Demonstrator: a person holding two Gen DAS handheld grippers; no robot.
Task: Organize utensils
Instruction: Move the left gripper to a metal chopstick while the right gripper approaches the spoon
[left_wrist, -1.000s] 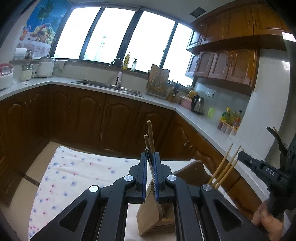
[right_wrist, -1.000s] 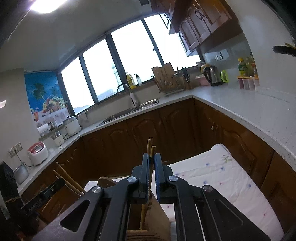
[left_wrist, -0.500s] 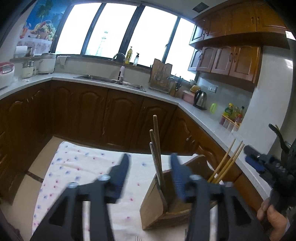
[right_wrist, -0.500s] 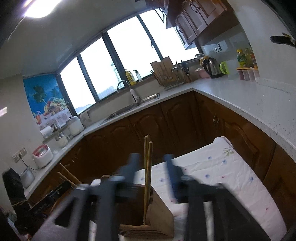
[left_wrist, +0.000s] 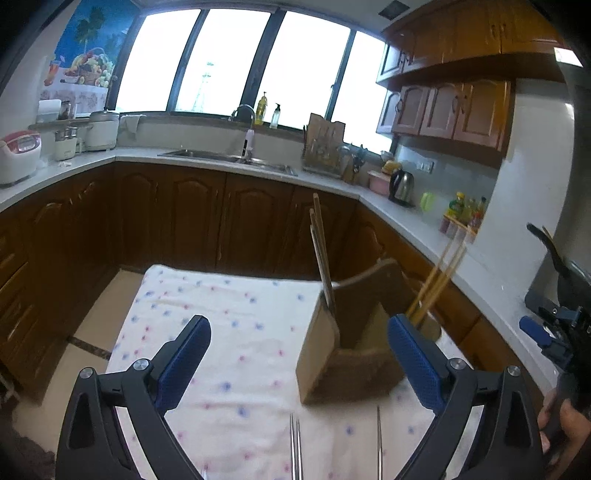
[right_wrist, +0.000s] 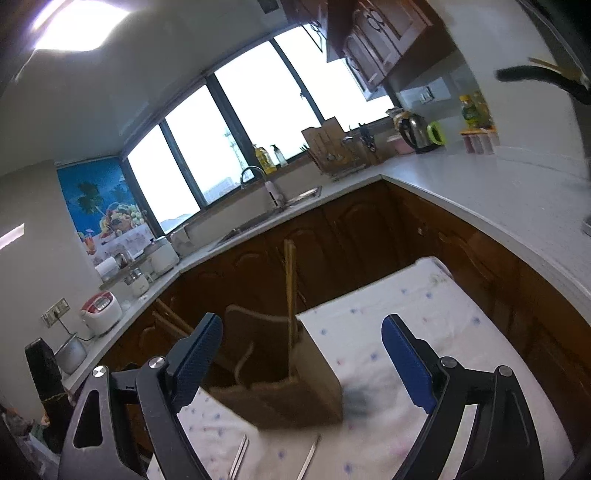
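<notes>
A wooden utensil holder (left_wrist: 347, 354) (right_wrist: 314, 380) stands on the flowered tablecloth (left_wrist: 229, 332). A pair of wooden chopsticks (left_wrist: 320, 251) (right_wrist: 290, 288) stands upright in one compartment. Another bundle of chopsticks (left_wrist: 439, 273) (right_wrist: 173, 321) leans out of the far side. My left gripper (left_wrist: 298, 325) is a little short of the holder, its jaws opening wide with nothing between the pads. My right gripper (right_wrist: 303, 325) also faces the holder, its jaws opening and gripping nothing. Thin metal utensils (left_wrist: 295, 443) (right_wrist: 238, 458) lie on the cloth just under both grippers.
One loose chopstick (left_wrist: 173, 303) lies on the cloth at the far left. Dark wooden cabinets (left_wrist: 192, 221) and a white counter (left_wrist: 417, 225) with a sink, a kettle (left_wrist: 402, 184) and bottles surround the table. A hand (left_wrist: 565, 424) holds the right gripper at the frame's edge.
Both grippers were shut on chopsticks above the holder. Their jaws have spread wide, the chopsticks now stand free in the holder, and both grippers have drawn back from it.
</notes>
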